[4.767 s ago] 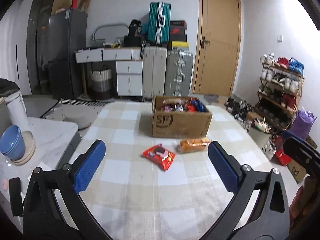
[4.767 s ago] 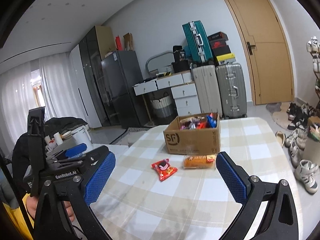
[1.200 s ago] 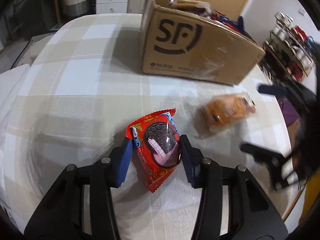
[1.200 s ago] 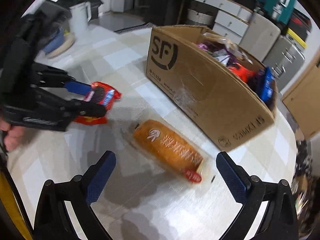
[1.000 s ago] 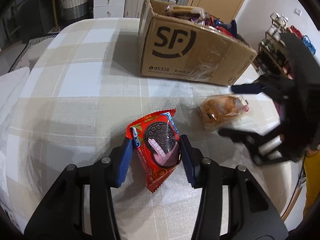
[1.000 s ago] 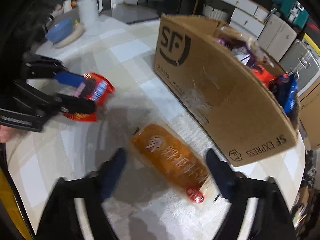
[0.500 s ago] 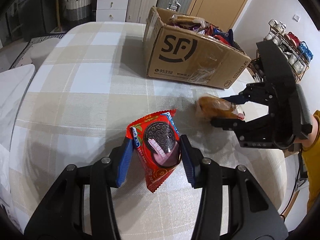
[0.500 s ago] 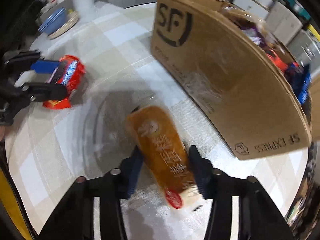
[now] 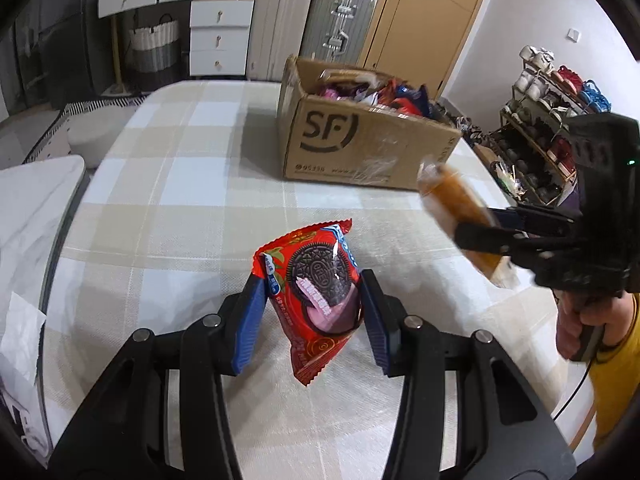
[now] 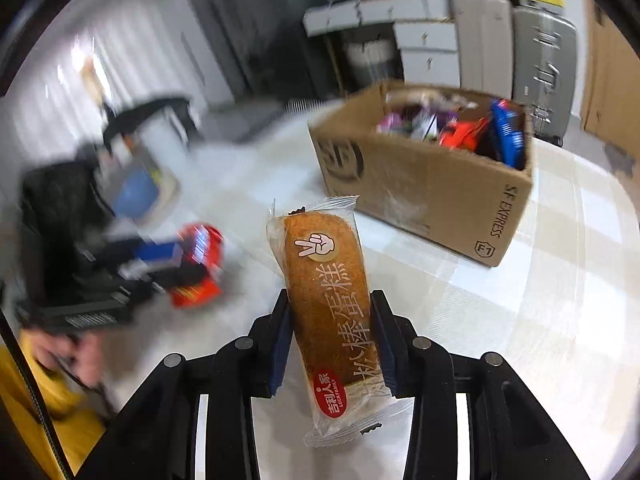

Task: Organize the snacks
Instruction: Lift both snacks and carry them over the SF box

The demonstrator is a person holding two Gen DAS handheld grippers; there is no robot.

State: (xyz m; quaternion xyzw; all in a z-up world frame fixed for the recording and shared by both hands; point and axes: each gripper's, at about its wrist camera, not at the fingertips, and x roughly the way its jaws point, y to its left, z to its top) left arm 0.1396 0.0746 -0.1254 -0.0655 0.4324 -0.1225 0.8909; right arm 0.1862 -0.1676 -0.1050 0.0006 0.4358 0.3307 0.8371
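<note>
My left gripper (image 9: 314,298) is shut on a red Oreo packet (image 9: 316,292), held off the checked tablecloth (image 9: 192,200). My right gripper (image 10: 330,334) is shut on an orange wrapped cake bar (image 10: 328,292), which stands up between the blue pads. The left wrist view shows that bar (image 9: 456,216) lifted at the right, clamped in the right gripper (image 9: 478,226). An open cardboard box (image 9: 360,148) marked SF, full of snack packets, stands on the far side of the table. From the right wrist it is the box (image 10: 432,192) ahead to the right, and the red packet (image 10: 198,264) is a blur at the left.
A white side surface (image 9: 28,216) adjoins the table's left edge, with a blue bowl (image 10: 134,196) on it. A person's hand (image 9: 580,332) and yellow sleeve are at the right. Suitcases (image 9: 336,20), drawers and a shoe rack (image 9: 548,120) stand beyond the table.
The right gripper closed on the cake bar and lifted it off the table, rolling it upright. The left gripper, still holding the Oreo packet, rose and pulled back from the box.
</note>
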